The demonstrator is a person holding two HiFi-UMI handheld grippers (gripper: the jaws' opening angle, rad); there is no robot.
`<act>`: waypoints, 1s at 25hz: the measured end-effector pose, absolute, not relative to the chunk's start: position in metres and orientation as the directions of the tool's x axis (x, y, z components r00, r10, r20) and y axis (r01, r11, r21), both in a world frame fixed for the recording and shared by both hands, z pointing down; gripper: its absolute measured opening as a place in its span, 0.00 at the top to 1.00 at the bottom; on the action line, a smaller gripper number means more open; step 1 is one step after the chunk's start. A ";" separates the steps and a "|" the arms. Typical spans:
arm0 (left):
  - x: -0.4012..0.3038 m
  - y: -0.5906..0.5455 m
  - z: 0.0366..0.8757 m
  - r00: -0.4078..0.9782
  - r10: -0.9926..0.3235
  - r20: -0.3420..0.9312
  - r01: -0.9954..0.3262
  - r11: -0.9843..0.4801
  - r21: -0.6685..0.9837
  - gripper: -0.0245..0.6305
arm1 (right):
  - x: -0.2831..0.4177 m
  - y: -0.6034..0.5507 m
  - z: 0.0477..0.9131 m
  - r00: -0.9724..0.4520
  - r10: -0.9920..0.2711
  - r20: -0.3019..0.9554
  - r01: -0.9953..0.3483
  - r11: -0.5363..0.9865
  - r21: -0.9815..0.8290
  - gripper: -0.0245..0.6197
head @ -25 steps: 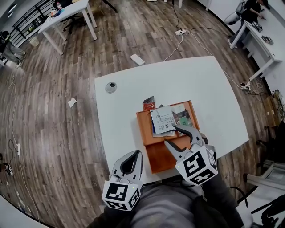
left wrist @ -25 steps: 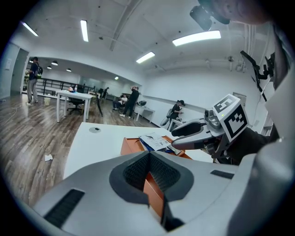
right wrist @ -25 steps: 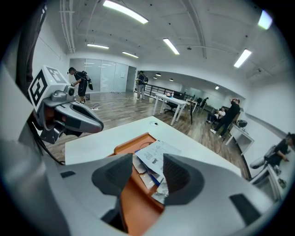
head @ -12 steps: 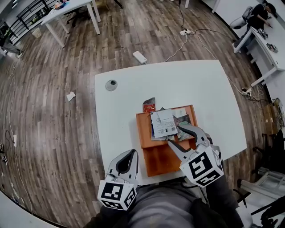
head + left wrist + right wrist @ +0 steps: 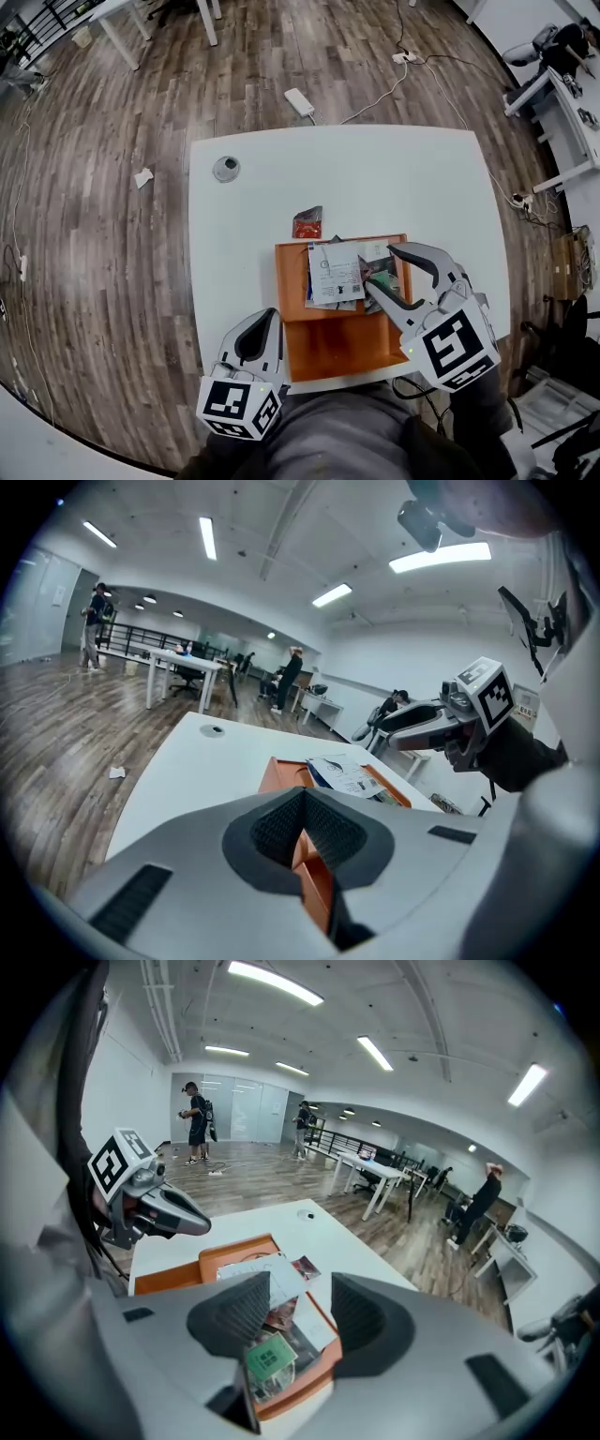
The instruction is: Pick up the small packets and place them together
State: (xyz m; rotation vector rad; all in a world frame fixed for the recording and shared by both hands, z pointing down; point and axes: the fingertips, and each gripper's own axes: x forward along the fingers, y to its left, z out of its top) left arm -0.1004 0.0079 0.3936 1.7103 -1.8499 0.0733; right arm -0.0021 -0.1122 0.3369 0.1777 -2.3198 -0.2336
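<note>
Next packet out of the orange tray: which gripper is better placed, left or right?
Right, I'd say. The right gripper hangs open over the packets in the orange tray; the left gripper is shut, by the table's near edge.

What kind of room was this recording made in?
Most likely an open-plan office or lab workspace. Several white desks stand on a wood-plank floor, a power strip lies on that floor with its cable trailing off, and long ceiling strip lights run overhead.
</note>
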 end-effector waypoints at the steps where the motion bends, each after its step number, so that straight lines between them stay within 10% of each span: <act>1: -0.103 0.006 0.394 0.015 -0.885 0.465 -0.918 0.172 0.357 0.96 | -0.005 -0.115 0.335 -0.688 -0.191 0.700 -0.044 0.974 0.222 0.64; 25: -0.152 -0.007 0.414 -0.078 -0.860 0.504 -0.863 0.312 0.399 0.96 | -0.074 -0.162 0.336 -0.673 -0.094 0.733 0.127 0.962 0.240 0.64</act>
